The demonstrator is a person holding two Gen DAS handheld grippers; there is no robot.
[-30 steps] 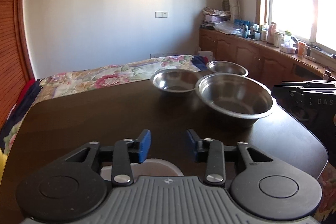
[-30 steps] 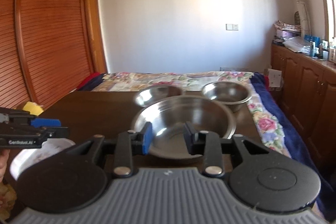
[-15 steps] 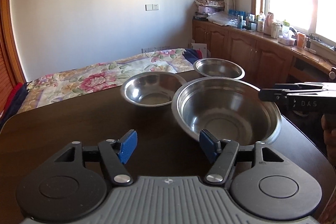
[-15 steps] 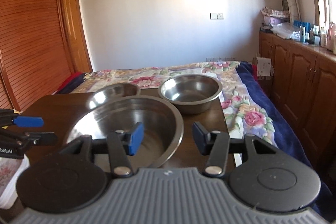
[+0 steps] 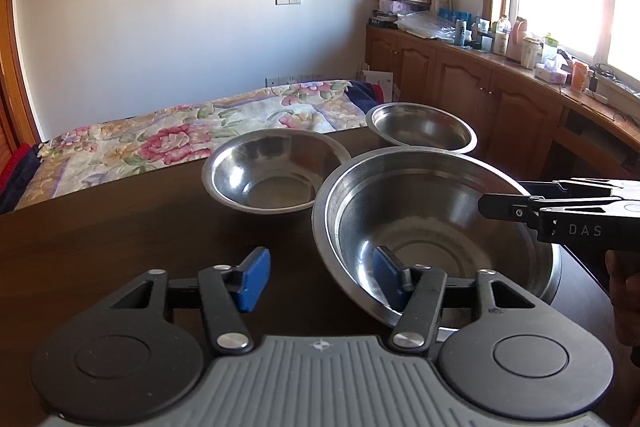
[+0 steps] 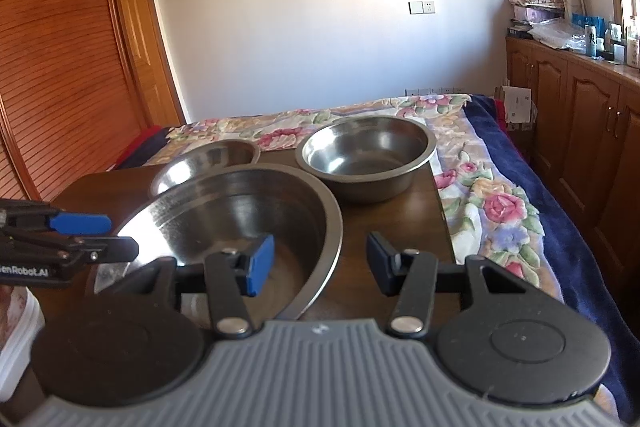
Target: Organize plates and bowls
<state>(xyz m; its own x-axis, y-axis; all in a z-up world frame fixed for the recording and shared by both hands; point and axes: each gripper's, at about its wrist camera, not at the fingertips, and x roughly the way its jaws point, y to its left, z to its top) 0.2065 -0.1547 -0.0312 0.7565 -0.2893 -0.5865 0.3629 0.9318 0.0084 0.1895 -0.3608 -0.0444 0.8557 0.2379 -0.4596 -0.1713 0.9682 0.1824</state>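
Three steel bowls stand on a dark wooden table. The large bowl is nearest; it also shows in the right wrist view. A medium bowl sits behind it to the left and a smaller, deeper bowl at the far right corner, also seen in the right wrist view. My left gripper is open, straddling the large bowl's near left rim. My right gripper is open, straddling the large bowl's right rim.
A white dish lies at the table's left front, partly hidden. A bed with a floral cover lies beyond the table. Wooden cabinets with bottles run along the right wall. A slatted wooden door stands at the left.
Both grippers have opened wider and moved in on the large bowl, one to each side of its rim. The bowls have not moved.
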